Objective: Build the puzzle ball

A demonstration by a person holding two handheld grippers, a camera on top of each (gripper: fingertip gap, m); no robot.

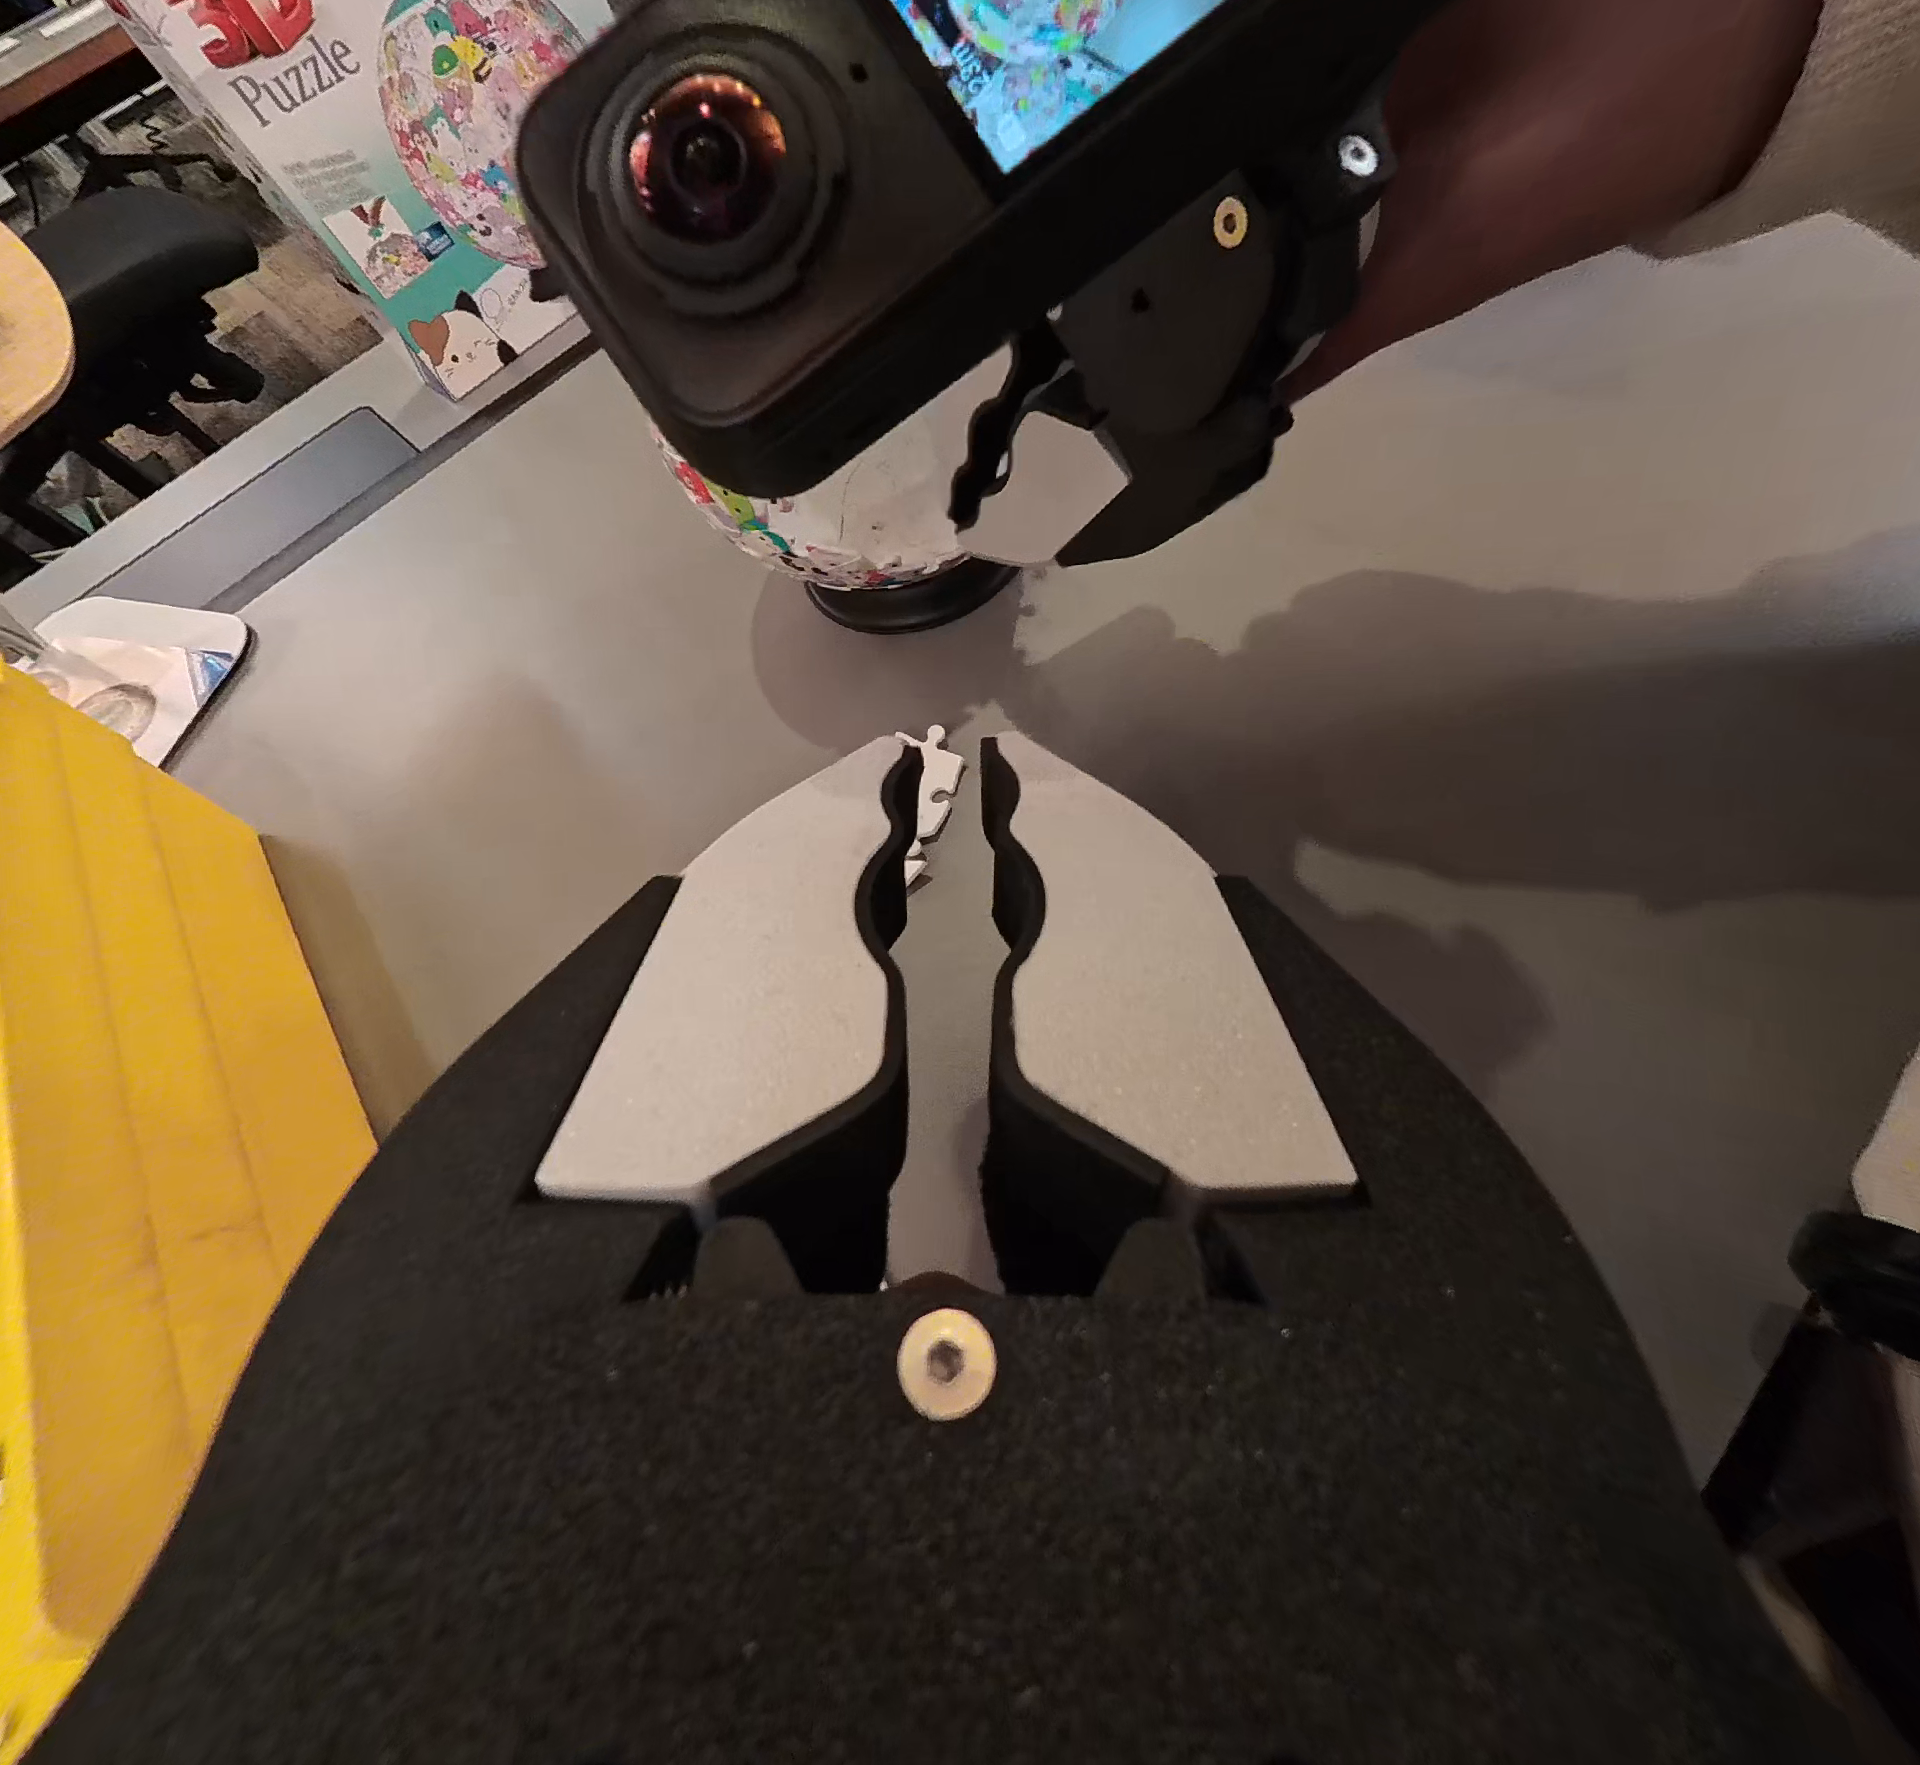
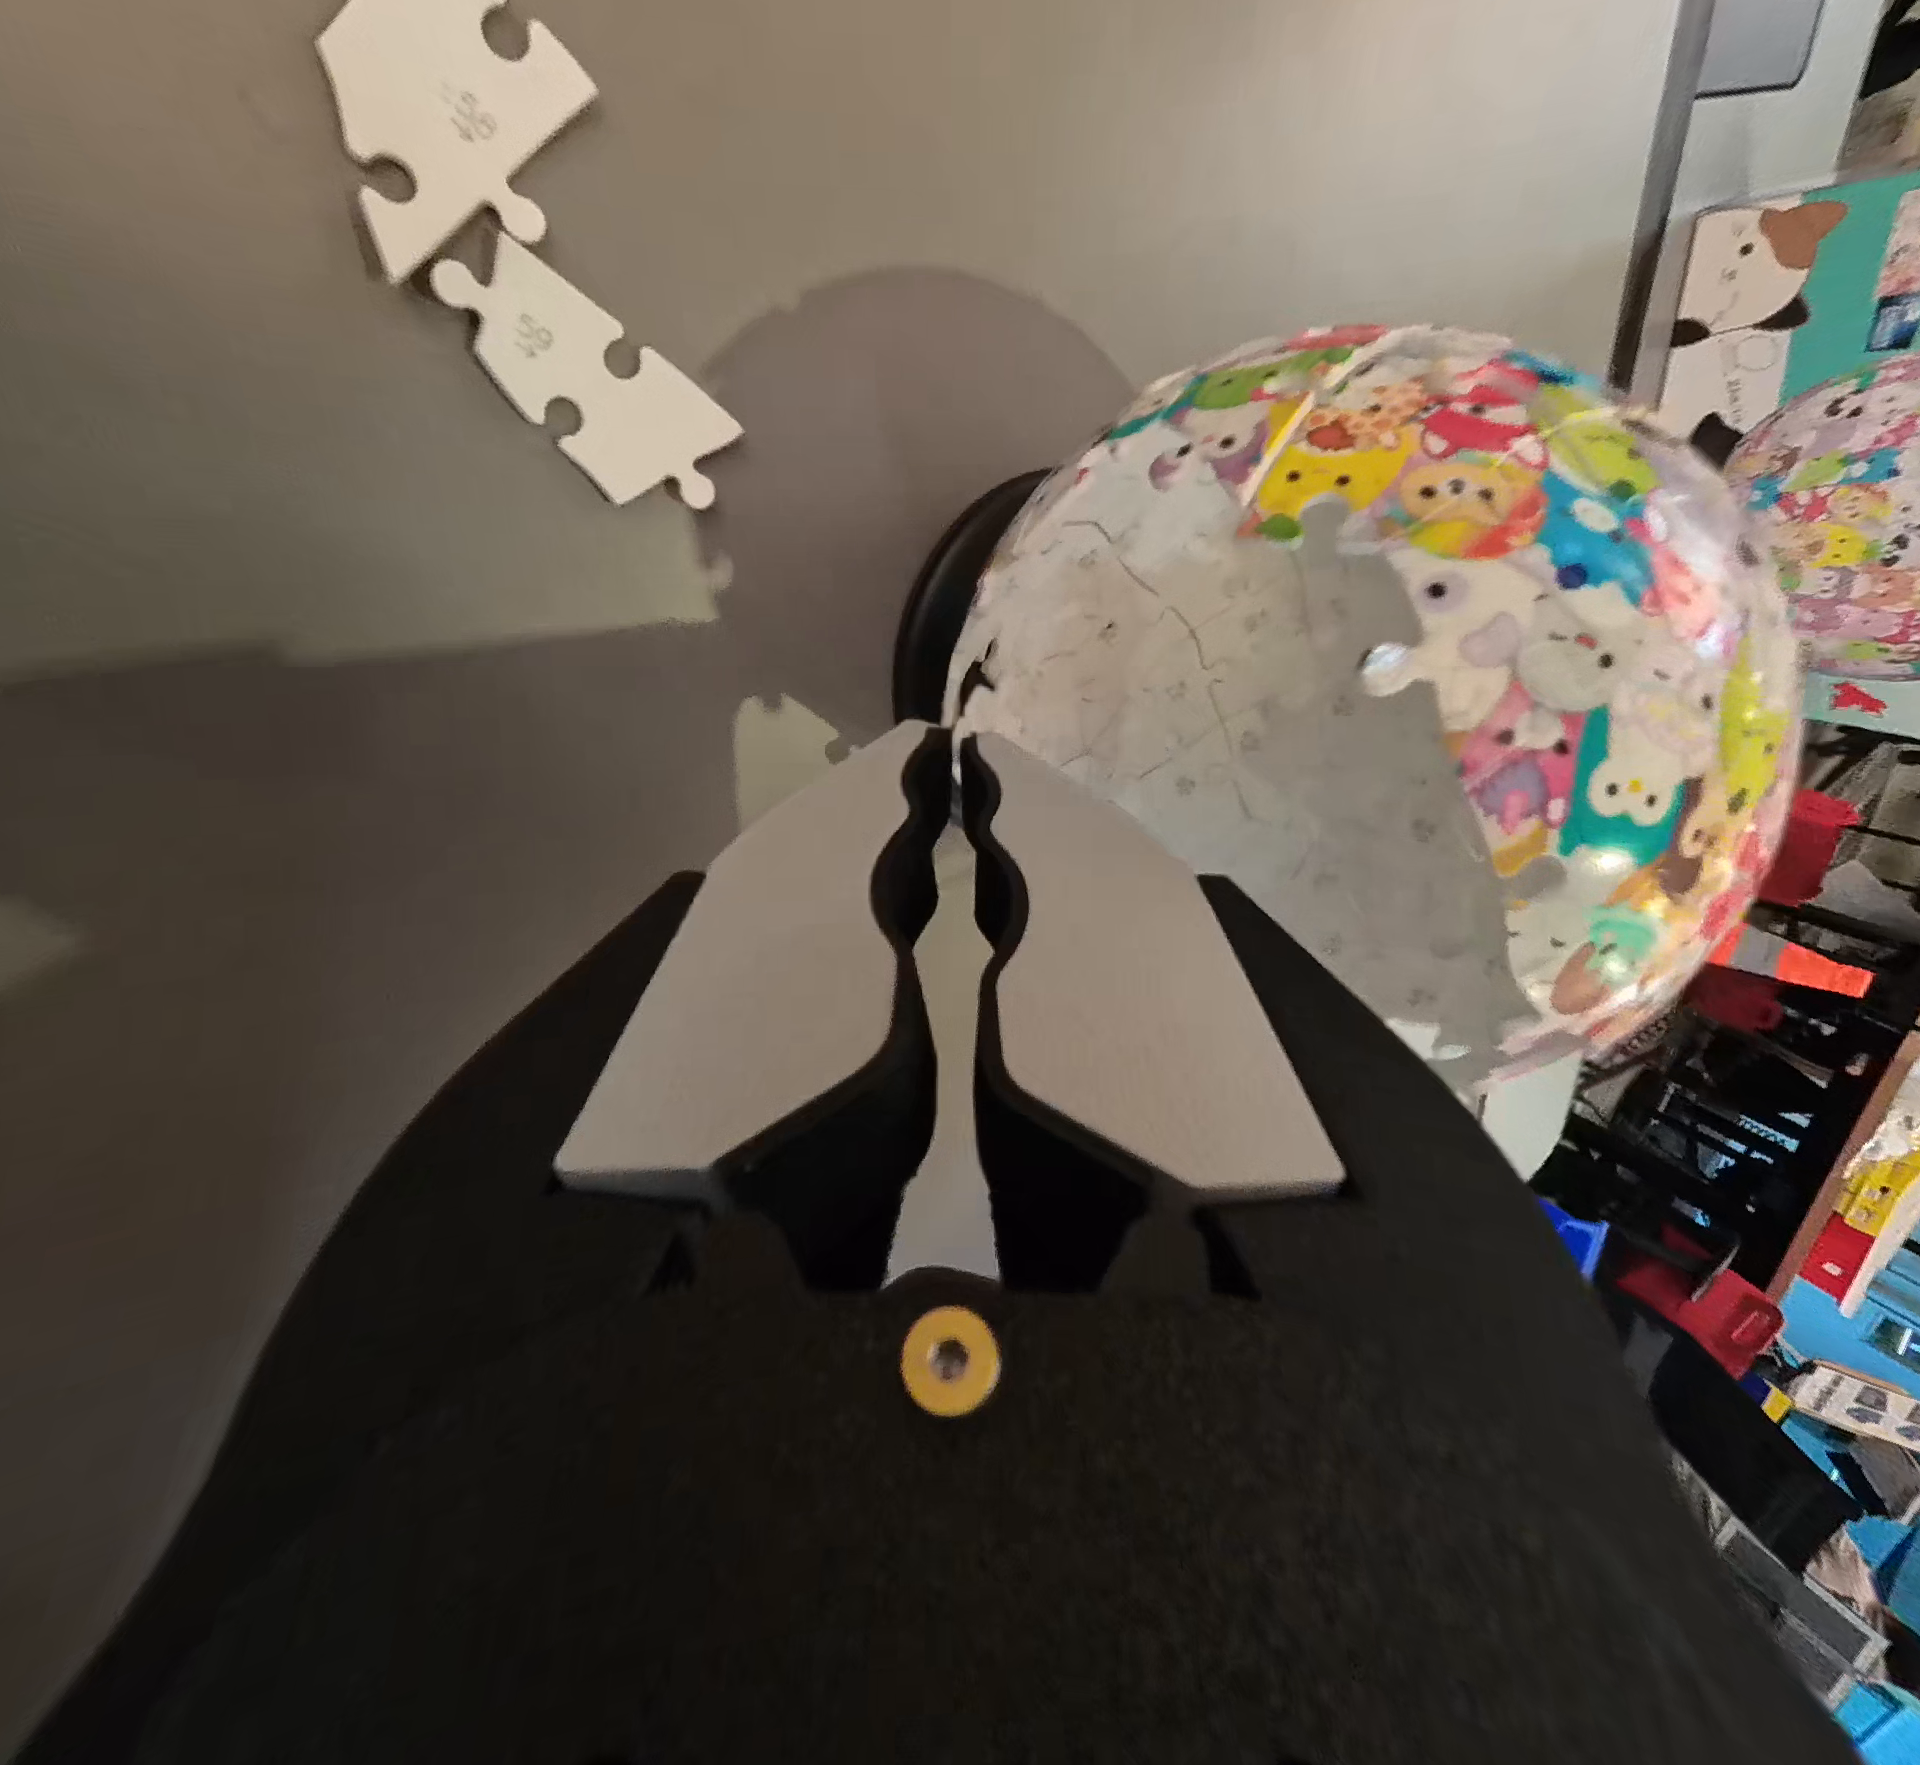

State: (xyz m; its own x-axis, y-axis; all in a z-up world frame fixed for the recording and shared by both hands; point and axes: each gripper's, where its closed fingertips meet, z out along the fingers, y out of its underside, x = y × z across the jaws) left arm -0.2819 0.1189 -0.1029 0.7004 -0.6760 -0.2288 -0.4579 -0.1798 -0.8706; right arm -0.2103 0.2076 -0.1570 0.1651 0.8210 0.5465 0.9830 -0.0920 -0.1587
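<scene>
A: Puzzle ball (image 2: 1382, 676): partly built, seated on a black ring stand (image 2: 940, 593) on the grey table (image 2: 1039, 105). Most of the shell is joined, colour side outward; one large gap on the near side shows the white inner faces.

B: Remaining?

A: That gap, by my judgement several pieces. Two loose white pieces (image 2: 457, 94), (image 2: 592, 385) lie face down on the table to one side of the ball, touching each other.

B: Grippers?

A: Right gripper (image 2: 956, 759): tips at the rim of the gap, jaws nearly closed. Whether they pinch the rim, I cannot tell. Left gripper (image 1: 961, 759): low over the table, well short of the ball, jaws a narrow slot apart around one of the white pieces (image 1: 935, 780). It touches one finger only, so I judge it not yet clenched.

B: Surroundings?

A: Puzzle box (image 1: 343, 84) standing behind the ball; a yellow box (image 1: 135, 1040) at the left edge; a white tray (image 1: 156, 655) beyond it.

B: Obstructions?

A: The right gripper and its camera (image 1: 748, 240) hang over the ball, crowding the left's path to the gap.
</scene>
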